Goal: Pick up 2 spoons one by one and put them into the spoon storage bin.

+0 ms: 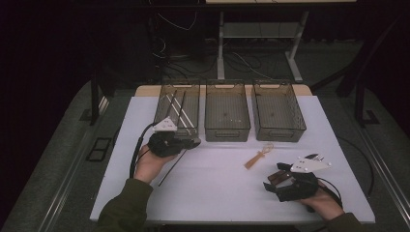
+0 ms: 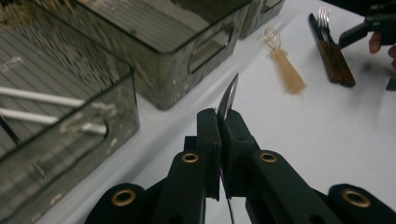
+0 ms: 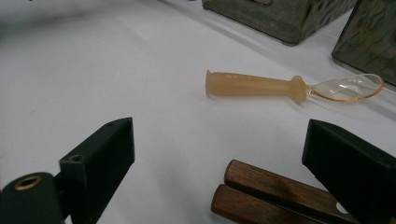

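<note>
A knife [image 2: 230,98] is pinched by the left tool [image 2: 219,122]. The right tool [image 3: 219,154] is held spread above two wooden handles [image 3: 266,193]

Three bins are set in a row at the table's [image 1: 217,193] far edge: left bin [image 1: 177,109] holding chopsticks [image 1: 180,112], middle bin [image 1: 226,111], right bin [image 1: 278,110]. A spoon [image 1: 258,155] is laid before them; wooden-handled cutlery [image 3: 275,196] nearer, rightward.

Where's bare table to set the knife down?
Free: the white table between the two hands, and its left strip beside the left clear plastic bin. Crowded: around the translucent orange spoon and the wooden-handled forks under the right tool. The left tool grips the thin metal knife.
</note>
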`<act>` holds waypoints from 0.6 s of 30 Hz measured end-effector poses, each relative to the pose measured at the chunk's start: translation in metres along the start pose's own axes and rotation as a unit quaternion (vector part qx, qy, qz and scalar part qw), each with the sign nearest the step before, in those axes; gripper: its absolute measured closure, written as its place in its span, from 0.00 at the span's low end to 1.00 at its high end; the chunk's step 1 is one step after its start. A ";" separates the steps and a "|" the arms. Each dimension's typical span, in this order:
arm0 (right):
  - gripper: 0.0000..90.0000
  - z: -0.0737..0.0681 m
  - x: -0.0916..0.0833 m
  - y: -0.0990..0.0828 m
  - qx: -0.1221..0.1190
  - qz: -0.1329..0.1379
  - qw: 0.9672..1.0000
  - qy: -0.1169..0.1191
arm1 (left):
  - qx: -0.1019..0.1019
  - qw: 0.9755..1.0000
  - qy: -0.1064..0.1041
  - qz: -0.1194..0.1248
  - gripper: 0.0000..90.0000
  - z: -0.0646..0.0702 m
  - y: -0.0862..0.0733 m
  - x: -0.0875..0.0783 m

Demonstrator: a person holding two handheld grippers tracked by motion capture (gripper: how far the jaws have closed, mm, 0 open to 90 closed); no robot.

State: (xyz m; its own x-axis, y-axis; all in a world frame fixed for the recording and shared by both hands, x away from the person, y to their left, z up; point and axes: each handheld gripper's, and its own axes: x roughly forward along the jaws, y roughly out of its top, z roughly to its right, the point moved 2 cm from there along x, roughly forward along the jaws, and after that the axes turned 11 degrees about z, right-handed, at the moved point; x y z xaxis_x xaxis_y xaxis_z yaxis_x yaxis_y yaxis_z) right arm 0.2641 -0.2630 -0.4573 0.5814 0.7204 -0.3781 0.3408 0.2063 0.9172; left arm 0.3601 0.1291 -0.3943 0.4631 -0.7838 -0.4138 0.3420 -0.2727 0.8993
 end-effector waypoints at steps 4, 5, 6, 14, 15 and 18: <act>0.11 0.000 -0.001 0.000 0.000 0.001 1.000 -0.001 | 0.000 1.000 0.003 0.007 0.97 -0.004 0.010 0.006; 0.11 0.000 -0.002 0.001 0.001 0.003 1.000 -0.001 | -0.003 1.000 0.004 0.010 0.97 -0.004 0.012 0.007; 0.11 0.000 -0.002 0.001 0.001 0.004 1.000 -0.001 | -0.003 1.000 0.005 0.013 0.97 -0.005 0.015 0.009; 0.11 0.000 -0.004 0.002 0.003 0.010 1.000 -0.002 | -0.003 0.999 0.012 0.035 0.97 -0.015 0.038 0.023; 0.11 0.000 -0.004 0.002 0.002 0.009 1.000 -0.002 | -0.003 0.999 0.013 0.038 0.97 -0.016 0.041 0.025; 0.11 0.001 -0.004 0.002 0.000 0.009 1.000 -0.002 | 0.004 0.999 0.012 0.042 0.97 -0.018 0.051 0.033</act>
State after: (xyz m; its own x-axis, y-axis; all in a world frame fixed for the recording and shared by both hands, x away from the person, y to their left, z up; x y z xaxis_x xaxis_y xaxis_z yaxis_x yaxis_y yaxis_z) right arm 0.2628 -0.2659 -0.4535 0.5912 0.7208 -0.3617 0.3297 0.1933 0.9241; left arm 0.4077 0.0997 -0.3646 0.5097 -0.7900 -0.3408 0.2955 -0.2112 0.9317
